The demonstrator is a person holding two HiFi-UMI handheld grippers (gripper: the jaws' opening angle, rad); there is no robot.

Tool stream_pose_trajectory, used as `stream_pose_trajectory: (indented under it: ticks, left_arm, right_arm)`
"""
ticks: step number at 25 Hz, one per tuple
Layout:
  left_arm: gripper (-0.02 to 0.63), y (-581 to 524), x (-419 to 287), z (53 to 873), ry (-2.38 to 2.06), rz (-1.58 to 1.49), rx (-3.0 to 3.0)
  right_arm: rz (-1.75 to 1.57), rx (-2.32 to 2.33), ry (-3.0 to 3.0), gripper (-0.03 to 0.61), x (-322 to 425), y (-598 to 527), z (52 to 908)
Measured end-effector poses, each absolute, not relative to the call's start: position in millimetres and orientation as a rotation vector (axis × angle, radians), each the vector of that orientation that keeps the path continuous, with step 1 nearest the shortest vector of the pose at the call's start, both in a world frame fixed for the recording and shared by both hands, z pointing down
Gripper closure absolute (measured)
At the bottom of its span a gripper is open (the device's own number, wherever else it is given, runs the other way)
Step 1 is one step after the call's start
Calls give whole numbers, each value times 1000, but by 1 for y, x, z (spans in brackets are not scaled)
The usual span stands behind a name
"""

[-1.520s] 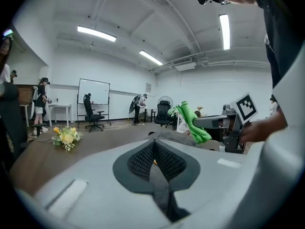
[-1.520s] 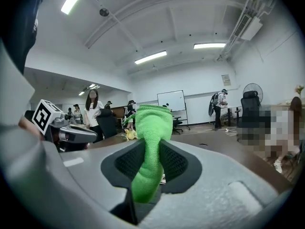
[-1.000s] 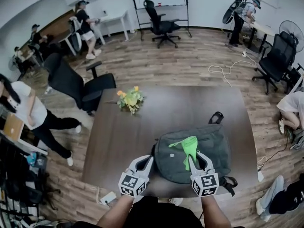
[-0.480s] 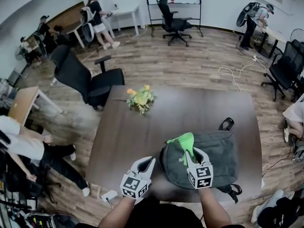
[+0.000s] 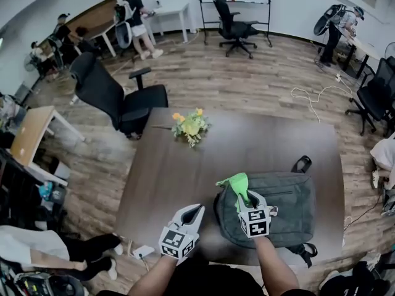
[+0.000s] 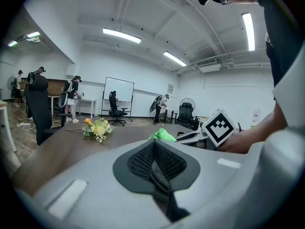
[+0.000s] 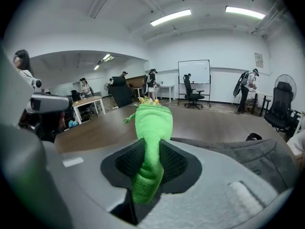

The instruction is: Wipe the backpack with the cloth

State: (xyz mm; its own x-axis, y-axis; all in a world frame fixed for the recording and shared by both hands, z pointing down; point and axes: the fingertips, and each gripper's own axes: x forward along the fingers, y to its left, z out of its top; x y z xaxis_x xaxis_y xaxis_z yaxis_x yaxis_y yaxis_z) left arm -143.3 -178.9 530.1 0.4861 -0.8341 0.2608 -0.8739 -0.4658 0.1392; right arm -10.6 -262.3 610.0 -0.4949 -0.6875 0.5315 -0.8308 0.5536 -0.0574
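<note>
a grey fabric backpack (image 5: 287,205) lies flat on the near right part of a dark brown wooden table (image 5: 247,142). the right gripper (image 5: 248,197) is over the backpack's left end, jaws clamped on a bright green cloth (image 5: 237,182) that sticks out past them. the left gripper (image 5: 195,210), jaws pressed together on nothing, is beside the backpack. a bunch of yellow flowers (image 5: 190,126) lies farther back.

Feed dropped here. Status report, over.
Right gripper shut on cloth, over backpack. Left gripper shut, empty, over table. Flowers well clear.
</note>
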Motion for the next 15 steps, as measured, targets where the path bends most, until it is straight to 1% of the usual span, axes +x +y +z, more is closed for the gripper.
stream_pose_trajectory:
  ticks: [8, 15]
  left_arm:
    - [595, -177, -141, 537, -1436, 245, 2484]
    - [595, -178, -137, 542, -1418, 257, 2486]
  right_arm:
    - [419, 1188, -2265, 479, -17, -272, 635]
    - [401, 1235, -2211, 479, 3, -284, 641]
